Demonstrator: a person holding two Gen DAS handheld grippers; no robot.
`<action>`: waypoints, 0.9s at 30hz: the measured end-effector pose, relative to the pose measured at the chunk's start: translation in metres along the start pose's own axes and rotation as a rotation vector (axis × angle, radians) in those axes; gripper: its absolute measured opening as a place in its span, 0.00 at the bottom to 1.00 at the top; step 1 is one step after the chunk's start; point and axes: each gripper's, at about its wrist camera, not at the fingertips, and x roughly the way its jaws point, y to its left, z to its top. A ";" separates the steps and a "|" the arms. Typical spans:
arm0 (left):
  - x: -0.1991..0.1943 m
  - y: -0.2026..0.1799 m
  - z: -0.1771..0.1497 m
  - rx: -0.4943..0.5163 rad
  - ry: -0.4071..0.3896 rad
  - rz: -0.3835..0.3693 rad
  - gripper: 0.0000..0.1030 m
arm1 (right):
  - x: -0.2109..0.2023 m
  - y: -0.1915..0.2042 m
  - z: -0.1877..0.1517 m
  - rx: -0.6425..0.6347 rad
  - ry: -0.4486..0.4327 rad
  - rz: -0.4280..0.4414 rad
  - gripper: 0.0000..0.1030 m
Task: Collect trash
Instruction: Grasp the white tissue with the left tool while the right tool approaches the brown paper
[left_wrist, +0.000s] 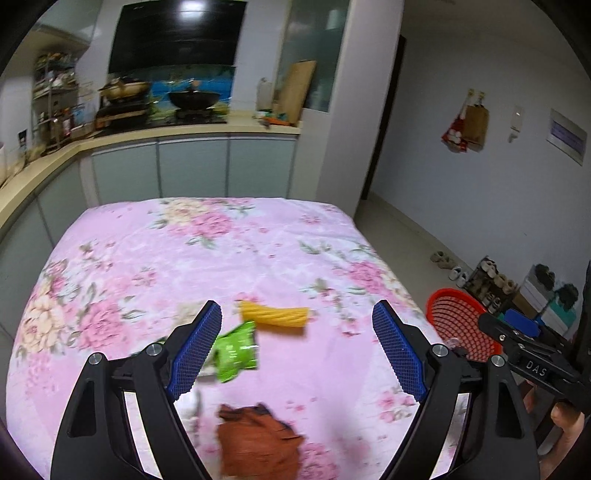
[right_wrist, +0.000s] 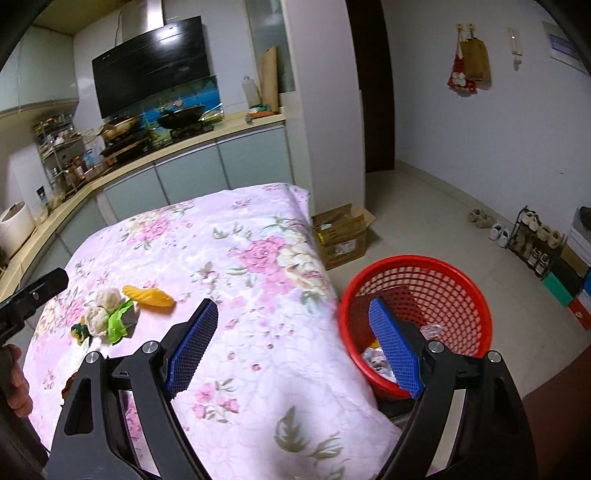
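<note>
From the left wrist, the left gripper (left_wrist: 297, 319) gapes wide and empty over a green wrapper (left_wrist: 236, 350) and yellow wrapper (left_wrist: 275, 314); the other tool reads "DAS". From the right wrist, the right gripper (right_wrist: 293, 317) spreads wide, empty, beside the red basket (right_wrist: 458, 291).

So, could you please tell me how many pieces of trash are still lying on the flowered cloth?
5 that I can see: a yellow wrapper, a green packet, a brown wrapper nearest the camera, and two crumpled white wads beside the green packet. More may be hidden behind the grippers.
</note>
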 end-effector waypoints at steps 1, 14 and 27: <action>-0.002 0.009 0.001 -0.015 0.002 0.006 0.79 | 0.002 0.003 0.000 -0.004 0.005 0.007 0.79; -0.027 0.111 -0.010 -0.126 0.024 0.171 0.79 | 0.022 0.038 -0.005 -0.045 0.053 0.078 0.79; 0.013 0.106 -0.070 -0.128 0.198 0.094 0.79 | 0.038 0.068 -0.010 -0.090 0.096 0.121 0.79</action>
